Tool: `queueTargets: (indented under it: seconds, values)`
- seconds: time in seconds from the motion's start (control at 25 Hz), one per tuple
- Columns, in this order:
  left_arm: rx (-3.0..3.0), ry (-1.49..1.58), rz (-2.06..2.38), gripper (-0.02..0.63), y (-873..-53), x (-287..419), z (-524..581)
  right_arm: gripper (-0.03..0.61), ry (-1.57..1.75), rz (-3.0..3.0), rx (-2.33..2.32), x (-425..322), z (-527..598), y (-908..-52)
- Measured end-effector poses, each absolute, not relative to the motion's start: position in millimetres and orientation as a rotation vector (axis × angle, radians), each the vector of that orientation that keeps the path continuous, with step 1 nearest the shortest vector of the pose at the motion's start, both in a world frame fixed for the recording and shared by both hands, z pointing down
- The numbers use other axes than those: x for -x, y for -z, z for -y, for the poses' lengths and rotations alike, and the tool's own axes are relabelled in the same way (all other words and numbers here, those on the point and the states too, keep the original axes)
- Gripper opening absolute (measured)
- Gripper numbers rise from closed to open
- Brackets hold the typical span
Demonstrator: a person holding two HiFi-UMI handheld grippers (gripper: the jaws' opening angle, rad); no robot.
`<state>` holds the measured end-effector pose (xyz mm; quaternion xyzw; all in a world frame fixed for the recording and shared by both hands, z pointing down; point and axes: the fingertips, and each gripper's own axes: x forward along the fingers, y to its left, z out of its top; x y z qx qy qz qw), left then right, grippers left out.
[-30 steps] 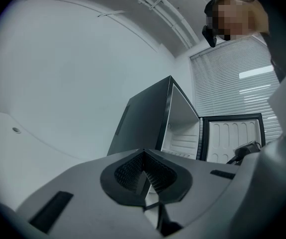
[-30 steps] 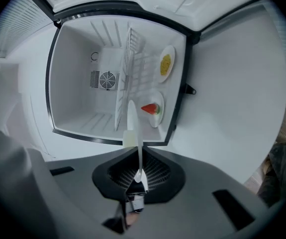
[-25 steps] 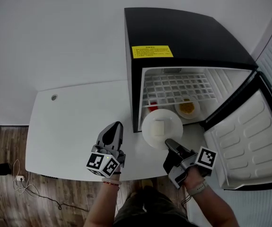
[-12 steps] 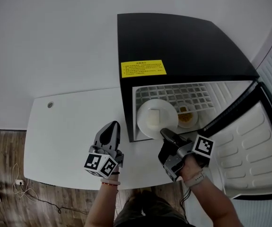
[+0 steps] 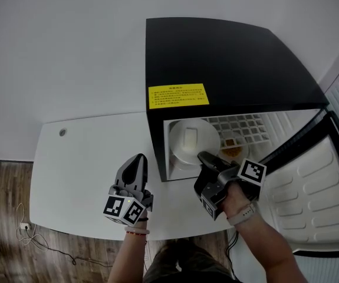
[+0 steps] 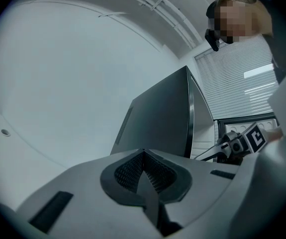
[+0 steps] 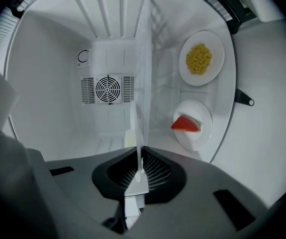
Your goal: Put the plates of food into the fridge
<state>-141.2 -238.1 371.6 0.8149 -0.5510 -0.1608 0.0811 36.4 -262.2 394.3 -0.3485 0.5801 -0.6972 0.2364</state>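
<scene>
My right gripper is shut on the near rim of a white plate carrying a pale block of food, held in the mouth of the open black fridge. In the right gripper view the plate shows edge-on, rising from the shut jaws of the right gripper. Inside the fridge lie a plate of yellow food and a plate with a red wedge. The yellow plate also shows beside my right gripper. My left gripper hangs shut and empty over the white table.
The fridge door stands wide open to the right, its white inner shelves facing up. A wire shelf spans the fridge interior and a round fan grille sits on its back wall. The left gripper view shows the fridge's dark side.
My right gripper has carried the plate with the pale block from in front of the fridge into its opening. The left gripper has shifted only slightly over the table.
</scene>
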Motion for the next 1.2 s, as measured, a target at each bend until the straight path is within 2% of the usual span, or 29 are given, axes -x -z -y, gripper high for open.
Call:
queueTargets:
  seconds: [0.6,1.04,1.2]
  values:
    - [-2.428,0.472,1.648,0.006,-374.0,137.5,239.2,0.02,1.869,-1.604,1.008,-35.4,269.8,-391.7]
    - [-2.449,0.473,1.627,0.006,-370.7,130.9,230.9,0.174,1.752,-1.749,0.952,-34.8,255.9,-385.7]
    - [-2.45,0.459,1.631,0.006,-371.8,131.8,222.8,0.189,1.714,-1.789,0.938,-38.5,243.1,-388.1]
